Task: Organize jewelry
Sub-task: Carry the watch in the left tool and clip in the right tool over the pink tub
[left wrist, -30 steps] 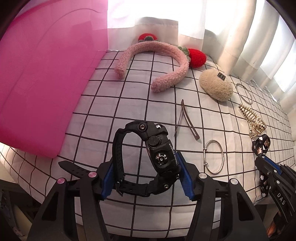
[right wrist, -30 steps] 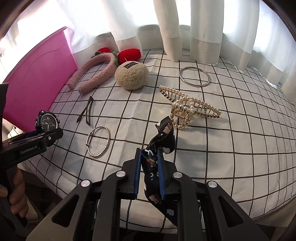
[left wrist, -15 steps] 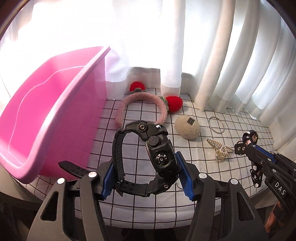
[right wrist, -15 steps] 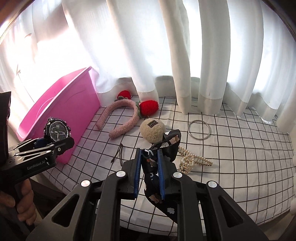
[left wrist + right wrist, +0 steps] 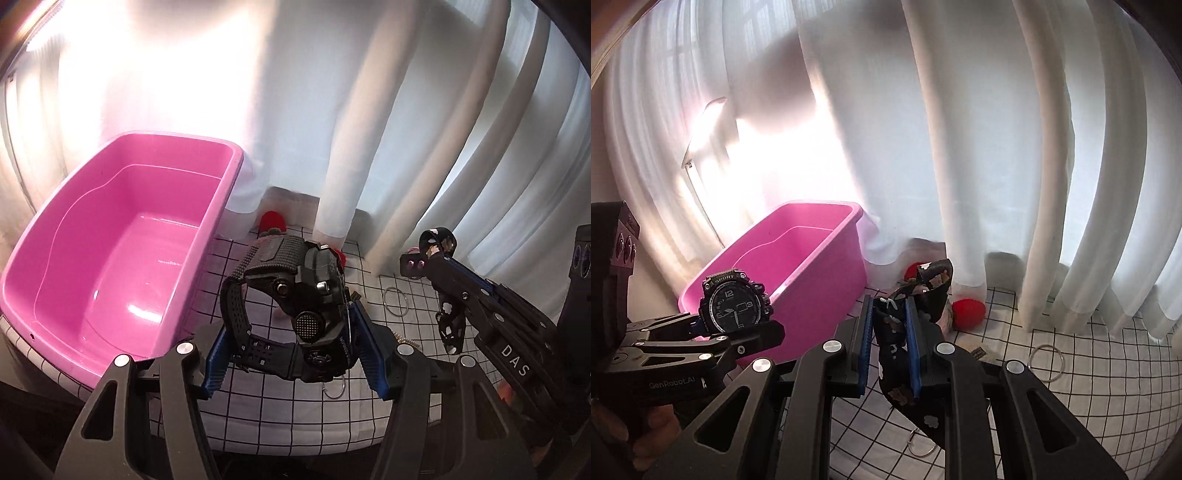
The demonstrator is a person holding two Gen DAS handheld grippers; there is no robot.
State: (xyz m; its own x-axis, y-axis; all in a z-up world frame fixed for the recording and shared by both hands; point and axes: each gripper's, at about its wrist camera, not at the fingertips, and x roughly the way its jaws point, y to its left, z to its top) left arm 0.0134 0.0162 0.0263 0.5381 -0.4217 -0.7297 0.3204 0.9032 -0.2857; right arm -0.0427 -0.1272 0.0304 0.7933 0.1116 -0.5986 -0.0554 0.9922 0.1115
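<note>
My left gripper (image 5: 291,363) is shut on a chunky black sport watch (image 5: 295,314), held well above the checked cloth and right of the pink tub (image 5: 122,258). In the right wrist view that watch (image 5: 733,304) shows its dial beside the tub (image 5: 809,273). My right gripper (image 5: 889,350) is shut on a black floral hair tie (image 5: 905,332), its ends hanging below the blue pads. The left wrist view shows the right gripper (image 5: 434,264) at the right with the tie (image 5: 450,325) dangling.
On the checked cloth (image 5: 1089,387) lie a silver bangle (image 5: 1046,363), a second bangle (image 5: 923,445), and red pom-poms (image 5: 968,312) of a headband by the white curtains (image 5: 979,147). A pearl claw clip (image 5: 406,341) peeks out behind the left gripper. A hand (image 5: 646,435) holds the left gripper.
Both grippers have risen high above the cloth with their items still held. The view now looks down into the pink tub, and the table items appear smaller and farther below.
</note>
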